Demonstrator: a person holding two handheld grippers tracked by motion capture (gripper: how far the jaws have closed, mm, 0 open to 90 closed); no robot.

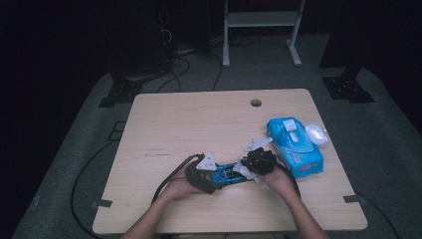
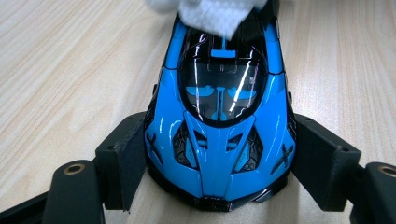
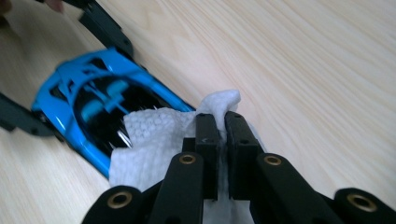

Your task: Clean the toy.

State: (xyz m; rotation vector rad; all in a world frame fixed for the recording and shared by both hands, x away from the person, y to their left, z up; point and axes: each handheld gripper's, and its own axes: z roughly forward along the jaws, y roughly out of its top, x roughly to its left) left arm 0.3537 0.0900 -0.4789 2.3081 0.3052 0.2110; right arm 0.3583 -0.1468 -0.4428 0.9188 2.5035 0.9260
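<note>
Blue toy car (image 2: 222, 116) near the table's (image 1: 164, 119) front edge, left of the wipe pack (image 1: 294, 146), nose toward the left gripper (image 2: 219, 163). Clamped at the nose flanks between that gripper's jaws, both pads pressed against the bodywork. White wipe (image 3: 154, 135) draped over the car's rear, pinched tight by the right gripper (image 3: 223, 140), jaws nearly together on a fold.

Likely risks: car twisting or popping out of the left clamp if the rubbing pushes sideways, since only the narrow nose is held; wipe slipping from its thin pinch; hard jaw tips scraping the paint if pressed too low.

Left gripper view: windshield and hood detail, clamp contact. Right gripper view: pinch on the wipe. High view: pack, loose wipe (image 1: 316, 133) beside it.
</note>
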